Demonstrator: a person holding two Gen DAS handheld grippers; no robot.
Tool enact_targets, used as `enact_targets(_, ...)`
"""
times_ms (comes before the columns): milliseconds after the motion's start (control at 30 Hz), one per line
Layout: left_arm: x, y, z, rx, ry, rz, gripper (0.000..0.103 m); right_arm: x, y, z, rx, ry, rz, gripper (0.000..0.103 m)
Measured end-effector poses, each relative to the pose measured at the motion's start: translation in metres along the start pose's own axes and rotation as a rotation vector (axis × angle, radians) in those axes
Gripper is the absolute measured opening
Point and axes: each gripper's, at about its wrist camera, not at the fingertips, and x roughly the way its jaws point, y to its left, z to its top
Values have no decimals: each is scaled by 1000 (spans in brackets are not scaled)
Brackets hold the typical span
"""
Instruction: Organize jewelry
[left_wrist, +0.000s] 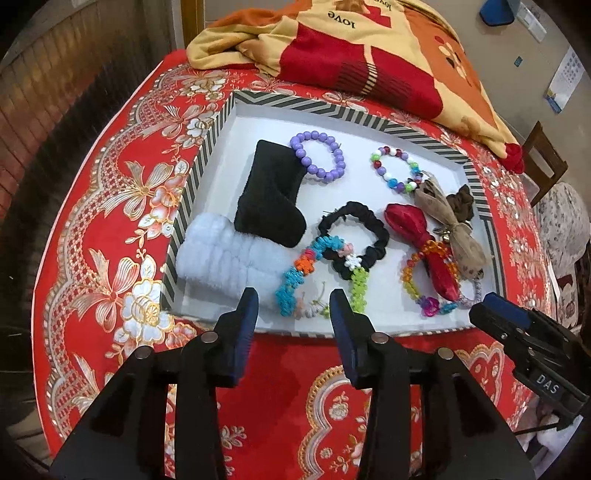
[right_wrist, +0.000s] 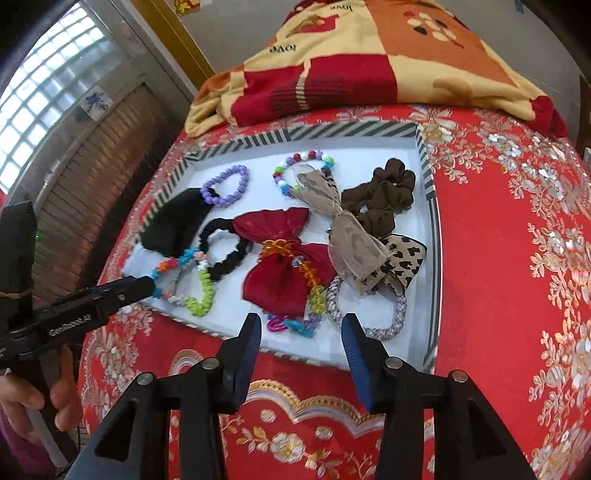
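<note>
1 tray (left_wrist: 218, 122) w/ striped rim is holding it all. Bead bracelets are adding up to 4: purple (left_wrist: 318, 157), mixed color (left_wrist: 397, 173), flower beads (left_wrist: 317, 275), clear rainbow (right_wrist: 306, 273). Scrunchies are coming to 2: black (left_wrist: 360, 236), brown (right_wrist: 384, 192). Bows are coming to 3: red (right_wrist: 284, 254), tan sheer (right_wrist: 347, 225), spotted (right_wrist: 397, 264). 1 braided hair tie (right_wrist: 373, 314). Soft cloth bands: 1 black (left_wrist: 271, 195), 1 white (left_wrist: 225, 258). 1 blanket (left_wrist: 369, 48) is lying behind.

Glossy plastic purple bead bracelet (left_wrist: 318, 156)
</note>
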Motion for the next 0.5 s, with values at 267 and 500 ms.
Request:
enact_targets(267,-22,-9,-12,1,-38,21,40,-36,17,-10,-37,-93,-26,43)
enact_targets(500,-47,-17,-23,8,-89,20,40,-61,29,-18,-54,-153,-46,43)
